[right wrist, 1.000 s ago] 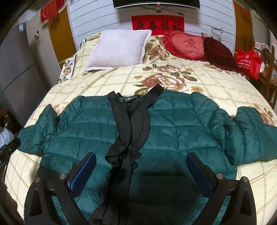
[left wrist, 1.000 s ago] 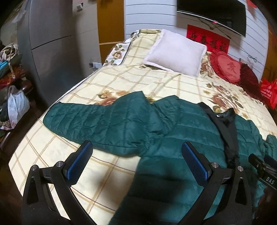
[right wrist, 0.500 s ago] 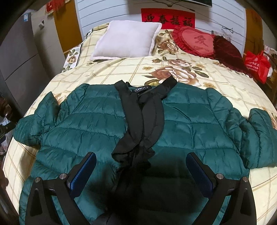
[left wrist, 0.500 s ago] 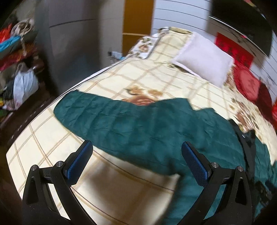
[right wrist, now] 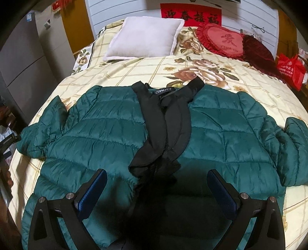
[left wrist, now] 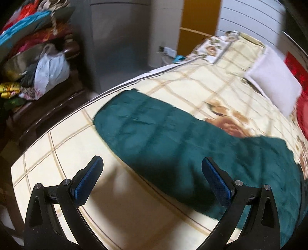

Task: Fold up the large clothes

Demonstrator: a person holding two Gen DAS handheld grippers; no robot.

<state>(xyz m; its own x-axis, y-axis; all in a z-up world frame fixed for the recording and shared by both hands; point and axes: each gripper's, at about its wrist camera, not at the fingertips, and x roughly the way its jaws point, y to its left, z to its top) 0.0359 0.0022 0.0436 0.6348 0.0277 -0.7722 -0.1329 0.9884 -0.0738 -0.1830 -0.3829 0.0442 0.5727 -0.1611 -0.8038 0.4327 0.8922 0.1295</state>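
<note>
Both claws stand wide with nothing between their blue pads. Nearest the left wrist camera, the left claw (left wrist: 152,177) hovers over the near edge of the bed (left wrist: 63,146), its left finger above bare checked bedspread and its right finger above the green fabric; whether either pad touches the cloth cannot be told, as that view is blurred. Just beyond it a sleeve (left wrist: 146,125) of the green puffer jacket (right wrist: 107,134) stretches flat across the spread toward the bed's left edge. The right claw (right wrist: 156,188) hangs over the lower middle of the jacket, where its own shadow darkens the hem. The jacket lies front up and spread across the bed, its opening lined with a black placket (right wrist: 165,123) that runs crumpled from the collar down the centre. On the jacket's right side the other sleeve (right wrist: 294,144) is bent back on itself near the bed's right edge. Farther up, past the collar, the bedspread shows printed roses, then a white pillow (right wrist: 144,36) leans at the head of the bed beside a red heart-shaped cushion (right wrist: 221,40) and a dark red cushion (right wrist: 258,52). A red banner (right wrist: 190,15) hangs on the wall behind them. Off the bed's left side, in the left wrist view, a heap of clothes and bags (left wrist: 34,63) sits on dark furniture.
</note>
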